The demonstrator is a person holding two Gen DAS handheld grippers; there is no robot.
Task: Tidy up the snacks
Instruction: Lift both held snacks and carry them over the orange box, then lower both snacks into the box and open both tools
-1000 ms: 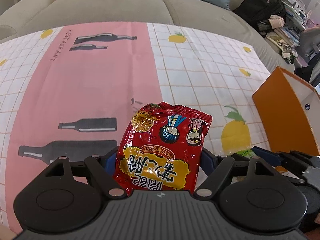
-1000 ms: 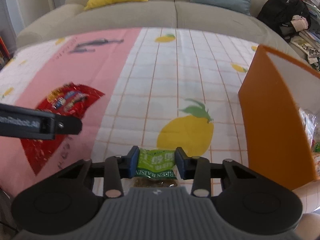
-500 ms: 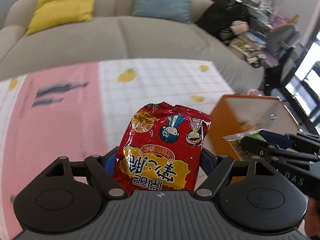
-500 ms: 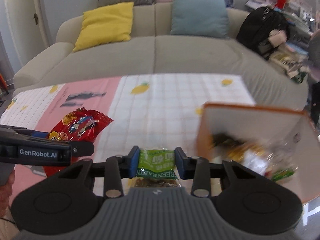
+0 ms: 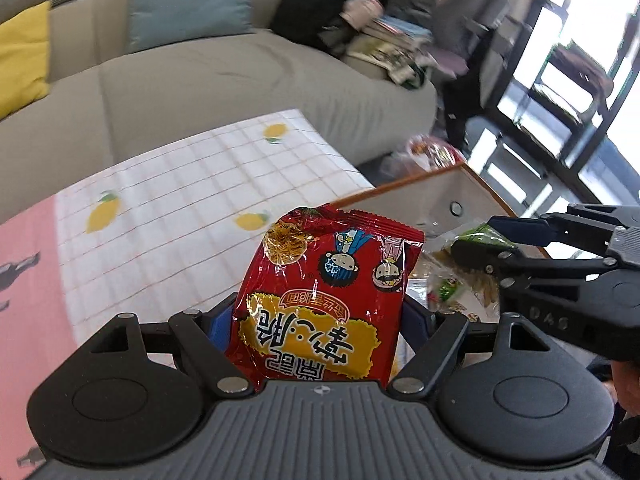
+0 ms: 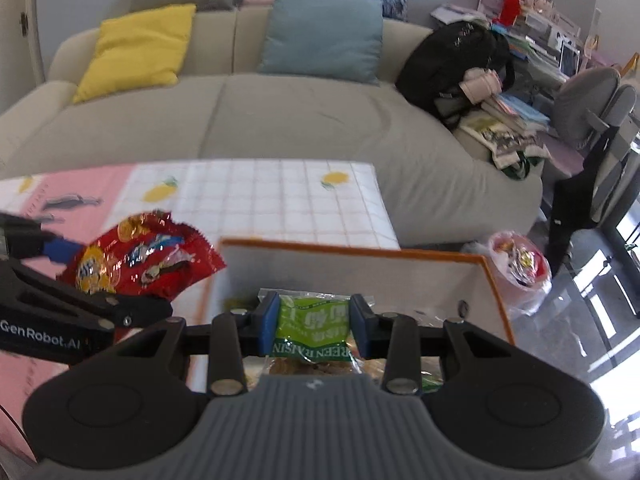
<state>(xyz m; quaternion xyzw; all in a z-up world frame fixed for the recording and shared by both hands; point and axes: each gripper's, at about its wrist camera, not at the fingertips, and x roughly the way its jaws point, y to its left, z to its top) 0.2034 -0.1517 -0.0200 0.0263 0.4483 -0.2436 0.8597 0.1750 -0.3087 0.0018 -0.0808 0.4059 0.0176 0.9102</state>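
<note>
My left gripper (image 5: 320, 316) is shut on a red snack bag (image 5: 328, 300) with cartoon faces, held up over the table's right end beside the orange box (image 5: 436, 196). The same red snack bag (image 6: 140, 256) and the left gripper (image 6: 60, 276) show at the left of the right wrist view. My right gripper (image 6: 314, 322) is shut on a green raisin packet (image 6: 312, 328), held above the open orange box (image 6: 360, 252), which holds other snack packets. The right gripper (image 5: 480, 236) with the raisin packet (image 5: 478, 236) shows at the right of the left wrist view.
The table wears a pink and white checked cloth (image 6: 256, 200) with lemon prints. Behind it stands a beige sofa (image 6: 304, 120) with yellow and blue cushions and a black backpack (image 6: 452, 64). A plastic bag of snacks (image 6: 518, 264) sits on the floor right of the box.
Both grippers have risen and swung to the right, carrying the red bag and the raisin packet from over the cloth to the orange box. Neither grip has altered.
</note>
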